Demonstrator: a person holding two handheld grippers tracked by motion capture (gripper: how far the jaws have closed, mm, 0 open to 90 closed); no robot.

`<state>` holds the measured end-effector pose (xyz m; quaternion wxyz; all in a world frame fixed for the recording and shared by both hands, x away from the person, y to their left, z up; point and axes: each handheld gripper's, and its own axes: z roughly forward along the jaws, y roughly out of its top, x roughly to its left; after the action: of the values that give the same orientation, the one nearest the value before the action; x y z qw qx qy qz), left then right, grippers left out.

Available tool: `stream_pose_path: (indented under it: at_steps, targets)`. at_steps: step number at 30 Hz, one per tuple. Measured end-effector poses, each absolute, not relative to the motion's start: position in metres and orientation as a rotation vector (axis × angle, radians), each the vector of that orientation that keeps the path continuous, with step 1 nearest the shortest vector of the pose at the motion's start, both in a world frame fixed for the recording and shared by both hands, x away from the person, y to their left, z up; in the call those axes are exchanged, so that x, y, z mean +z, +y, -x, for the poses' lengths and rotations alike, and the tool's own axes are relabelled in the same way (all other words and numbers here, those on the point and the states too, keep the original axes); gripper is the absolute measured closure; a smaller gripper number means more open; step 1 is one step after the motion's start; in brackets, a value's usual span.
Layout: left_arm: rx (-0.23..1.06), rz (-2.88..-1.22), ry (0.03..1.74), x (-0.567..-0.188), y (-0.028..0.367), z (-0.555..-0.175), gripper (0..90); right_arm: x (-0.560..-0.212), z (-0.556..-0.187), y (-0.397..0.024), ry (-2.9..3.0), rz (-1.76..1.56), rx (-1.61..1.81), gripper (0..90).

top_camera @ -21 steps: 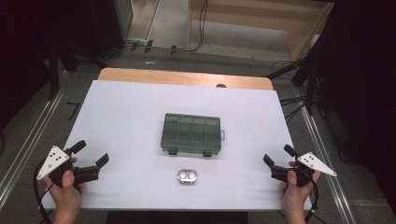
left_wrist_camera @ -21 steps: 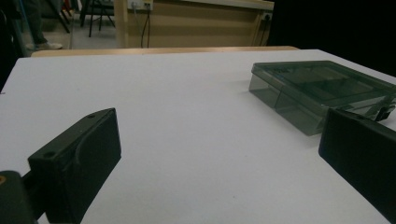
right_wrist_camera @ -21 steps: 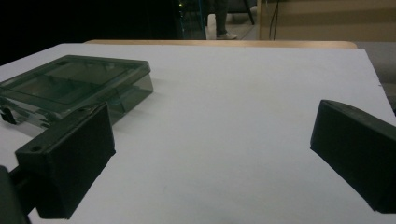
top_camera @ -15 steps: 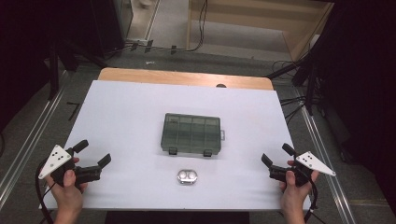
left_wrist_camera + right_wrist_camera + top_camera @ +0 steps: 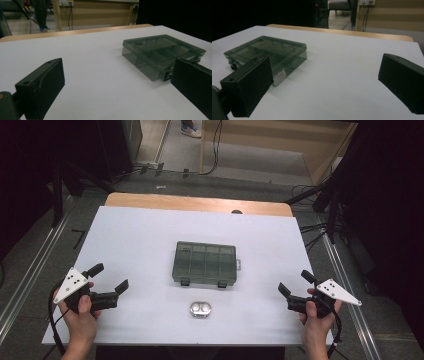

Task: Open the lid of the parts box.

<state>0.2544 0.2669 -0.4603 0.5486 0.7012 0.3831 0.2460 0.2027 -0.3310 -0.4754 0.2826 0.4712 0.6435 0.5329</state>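
A smoky clear plastic compartment box (image 5: pixel 205 263) lies shut in the middle of the white table (image 5: pixel 140 235), with two dark latches on its near side. It appears too in the left gripper view (image 5: pixel 162 53) and the right gripper view (image 5: pixel 265 53). A small silver oval case (image 5: pixel 200 309) sits just in front of it. My left gripper (image 5: pixel 107 277) stands open near the front left corner, nothing between its jaws. Near the front right edge, my right gripper (image 5: pixel 295 283) is open and likewise holds nothing.
A wooden strip (image 5: pixel 200 202) borders the table's far edge. Metal rails (image 5: pixel 30 270) run along both sides. Cables (image 5: pixel 215 145) and a wooden frame stand on the floor beyond, with a person's feet (image 5: pixel 189 127) far back.
Both hands have shifted slightly toward the table's front edge. The box and the case have not moved.
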Motion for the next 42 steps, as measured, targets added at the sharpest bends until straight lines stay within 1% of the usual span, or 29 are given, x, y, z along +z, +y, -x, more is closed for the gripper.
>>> stream_pose_path:
  at_steps: [7,17,18,22,25,28,30,32,33,34,35,36,38,40,41,42]
  targets:
    - [0.570,-1.679,0.858,-0.449,0.251,-0.261,0.0,-0.463,-0.210,-0.318,1.755,-1.246,1.431,0.0]
    - [0.517,-1.687,0.812,-0.440,0.228,-0.274,0.0,-0.450,-0.227,-0.302,1.780,-1.222,1.475,0.0]
    - [0.496,-1.684,0.799,-0.439,0.224,-0.276,0.0,-0.450,-0.230,-0.299,1.780,-1.226,1.468,0.0]
    - [0.488,-1.698,0.796,-0.437,0.216,-0.281,0.0,-0.445,-0.240,-0.286,1.810,-1.205,1.461,0.0]
    - [0.457,-1.707,0.781,-0.437,0.207,-0.286,0.0,-0.440,-0.247,-0.278,1.837,-1.188,1.457,0.0]
    - [0.440,-1.703,0.800,-0.437,0.202,-0.290,0.0,-0.435,-0.253,-0.271,1.866,-1.172,1.486,0.0]
    - [0.438,-1.705,0.816,-0.438,0.199,-0.293,7.5,-0.432,-0.257,-0.266,1.897,-1.153,1.491,0.0]
    - [0.425,-1.705,0.833,-0.439,0.195,-0.296,12.9,-0.431,-0.261,-0.259,1.921,-1.151,1.462,0.0]
    - [0.416,-1.711,0.836,-0.440,0.194,-0.298,12.8,-0.431,-0.263,-0.255,1.935,-1.143,1.455,1.6]
    - [0.416,-1.711,0.841,-0.441,0.193,-0.298,13.1,-0.431,-0.264,-0.253,1.937,-1.139,1.463,17.8]
    - [0.425,-1.705,0.849,-0.442,0.192,-0.298,15.9,-0.432,-0.265,-0.252,1.931,-1.134,1.489,25.7]
    - [0.428,-1.704,0.857,-0.443,0.191,-0.299,20.6,-0.434,-0.267,-0.251,1.940,-1.128,1.528,24.1]
    - [0.416,-1.700,0.879,-0.444,0.191,-0.302,24.3,-0.437,-0.272,-0.248,1.960,-1.162,1.530,25.5]
    - [0.400,-1.701,0.895,-0.446,0.191,-0.305,30.6,-0.440,-0.276,-0.246,1.990,-1.176,1.520,33.6]
    - [0.392,-1.702,0.900,-0.448,0.190,-0.307,32.9,-0.442,-0.277,-0.244,2.000,-1.180,1.504,34.7]
    - [0.392,-1.702,0.900,-0.448,0.190,-0.307,36.8,-0.443,-0.278,-0.243,2.001,-1.180,1.472,37.7]
